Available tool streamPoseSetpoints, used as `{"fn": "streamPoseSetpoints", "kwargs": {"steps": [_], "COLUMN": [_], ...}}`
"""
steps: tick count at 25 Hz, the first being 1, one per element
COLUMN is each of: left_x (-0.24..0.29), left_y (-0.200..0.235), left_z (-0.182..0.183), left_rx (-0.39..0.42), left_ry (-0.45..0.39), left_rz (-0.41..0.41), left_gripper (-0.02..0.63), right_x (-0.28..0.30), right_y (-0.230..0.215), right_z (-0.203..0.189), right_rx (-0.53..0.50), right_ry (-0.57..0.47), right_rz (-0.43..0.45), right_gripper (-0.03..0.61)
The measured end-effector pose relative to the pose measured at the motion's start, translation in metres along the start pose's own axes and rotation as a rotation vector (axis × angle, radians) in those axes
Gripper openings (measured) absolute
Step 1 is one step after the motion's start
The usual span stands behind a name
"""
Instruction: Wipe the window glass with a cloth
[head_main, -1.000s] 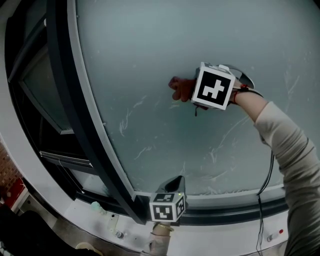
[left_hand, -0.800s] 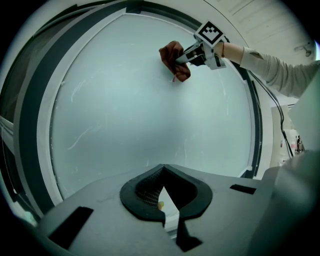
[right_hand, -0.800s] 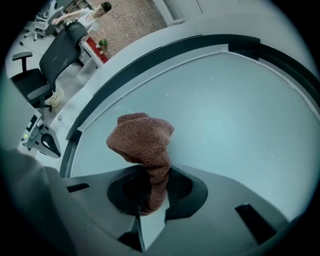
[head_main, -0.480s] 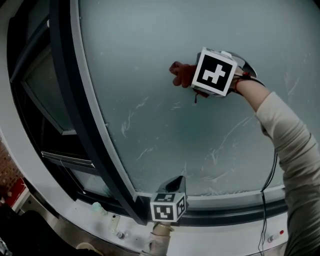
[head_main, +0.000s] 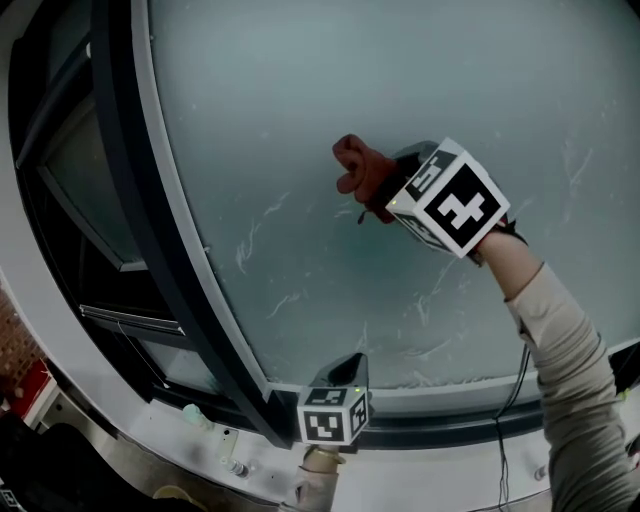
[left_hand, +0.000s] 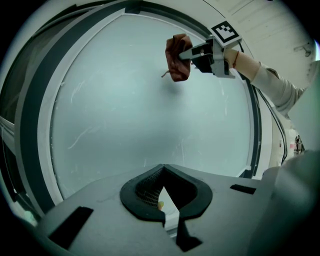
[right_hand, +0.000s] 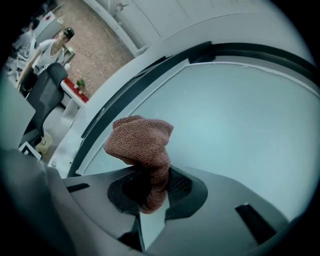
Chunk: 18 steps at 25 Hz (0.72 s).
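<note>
The frosted window glass (head_main: 330, 90) fills most of the head view and carries pale streaks low down. A red-brown cloth (head_main: 358, 172) is pressed against its middle, and my right gripper (head_main: 388, 197) is shut on it, with the marker cube tilted toward the lower right. In the right gripper view the cloth (right_hand: 142, 145) bulges out above the gripper (right_hand: 152, 187) and hides part of the glass (right_hand: 240, 115). My left gripper (head_main: 349, 369) waits low by the bottom frame, shut and empty, apart from the cloth. From the left gripper (left_hand: 162, 200) I see the cloth (left_hand: 177, 57) high on the pane.
A dark window frame (head_main: 150, 230) runs down the left and along the bottom rail (head_main: 450, 425). Small bottles (head_main: 225, 445) lie on the ledge below. A cable (head_main: 515, 400) hangs from the right sleeve. A person (right_hand: 50, 47) stands far off by a chair.
The right gripper went up the pane, then came back down and twisted, so its cube now tilts lower right. The cloth stayed in its grip. The left gripper has not moved.
</note>
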<state>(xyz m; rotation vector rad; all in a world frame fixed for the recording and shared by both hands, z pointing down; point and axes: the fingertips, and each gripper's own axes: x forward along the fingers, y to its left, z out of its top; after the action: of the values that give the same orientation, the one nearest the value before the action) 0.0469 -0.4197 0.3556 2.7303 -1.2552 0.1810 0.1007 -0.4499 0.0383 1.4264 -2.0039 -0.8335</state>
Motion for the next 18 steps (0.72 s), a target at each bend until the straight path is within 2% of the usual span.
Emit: {"fn": "streamPoseSetpoints", "kwargs": {"steps": [8,18], "left_x": [0.000,0.001], "left_y": [-0.005,-0.008], "left_z": [-0.005,-0.012], "left_rx": [-0.001,-0.008], "left_ry": [0.008,0.018], "left_rz": [0.000,0.002], "left_gripper": [0.005,0.005], "right_x": [0.004,0.013], "right_y": [0.029,0.036], "right_z": [-0.049,-0.099], "right_rx": [0.251,0.360], "right_ry": [-0.076,-0.053], "right_rz": [-0.036,-0.097], "right_gripper": [0.049,0.049]}}
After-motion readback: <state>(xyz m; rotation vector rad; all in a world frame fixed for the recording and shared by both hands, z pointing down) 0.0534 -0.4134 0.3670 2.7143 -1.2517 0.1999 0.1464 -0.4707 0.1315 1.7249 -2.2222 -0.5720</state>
